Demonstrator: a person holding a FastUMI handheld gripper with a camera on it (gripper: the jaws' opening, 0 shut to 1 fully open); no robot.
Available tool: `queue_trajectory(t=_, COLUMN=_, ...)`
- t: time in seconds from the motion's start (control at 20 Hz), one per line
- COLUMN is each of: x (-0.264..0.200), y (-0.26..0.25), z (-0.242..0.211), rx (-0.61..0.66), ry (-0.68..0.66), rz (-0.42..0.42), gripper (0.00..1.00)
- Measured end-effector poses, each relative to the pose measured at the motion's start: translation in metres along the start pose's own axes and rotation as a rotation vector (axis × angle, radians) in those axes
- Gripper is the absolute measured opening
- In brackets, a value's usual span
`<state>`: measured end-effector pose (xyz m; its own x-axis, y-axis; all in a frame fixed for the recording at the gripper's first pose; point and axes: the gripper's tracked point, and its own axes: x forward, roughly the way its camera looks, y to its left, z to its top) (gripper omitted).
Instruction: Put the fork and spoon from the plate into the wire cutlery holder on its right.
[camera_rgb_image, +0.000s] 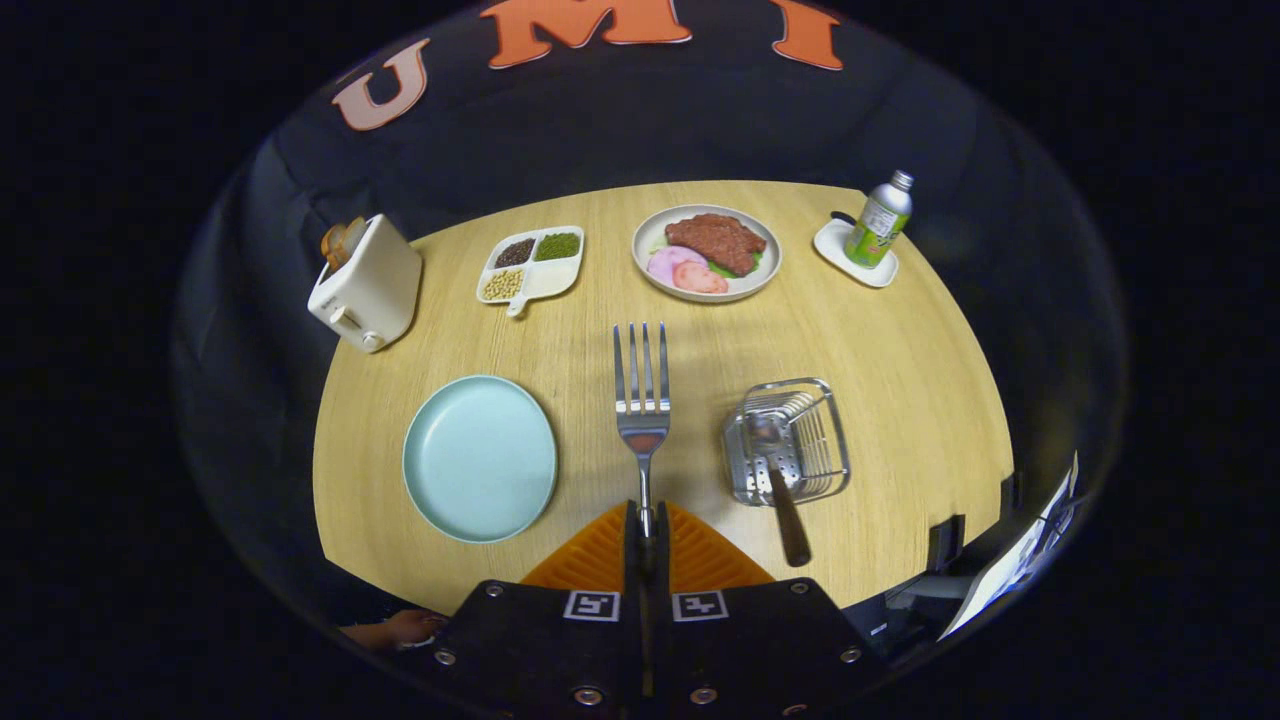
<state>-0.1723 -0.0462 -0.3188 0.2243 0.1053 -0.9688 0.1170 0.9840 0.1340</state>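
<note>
A round wooden table (880, 350) stands in a dark booth. The gripper (646, 520) is squeezed tight on the fork (642, 400) handle, prongs pointing ahead, so it can be carried. The shiny fork hangs just left of the wire cutlery holder (790, 440). The spoon (778, 470) already sits inside. The blue plate (480, 458), farther left, is bare.

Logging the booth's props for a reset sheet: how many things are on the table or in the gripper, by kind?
Cutlery: 2, fork held in the gripper, spoon in the wire holder
Dishes: 4
Holder: 1
Toaster: 1
Bottle: 1
Total: 9
</note>
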Motion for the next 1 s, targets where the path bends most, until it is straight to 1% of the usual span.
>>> queue_trajectory(t=0.15, x=-0.012, y=-0.042, z=0.002, rx=0.021, ry=-0.009, rz=-0.04, gripper=0.05)
queue_trajectory(t=0.35, x=-0.012, y=-0.079, z=0.0, rx=0.022, ry=0.006, rz=-0.081, gripper=0.05)
queue_trajectory(t=0.7, x=0.005, y=-0.094, z=-0.007, rx=0.031, ry=0.053, rz=-0.052, gripper=0.05)
queue_trajectory(t=0.85, x=0.015, y=-0.099, z=-0.012, rx=0.042, ry=0.083, rz=-0.041, gripper=0.07)
queue_trajectory(t=1.0, x=0.019, y=-0.102, z=-0.011, rx=0.042, ry=0.081, rz=-0.041, gripper=0.09)
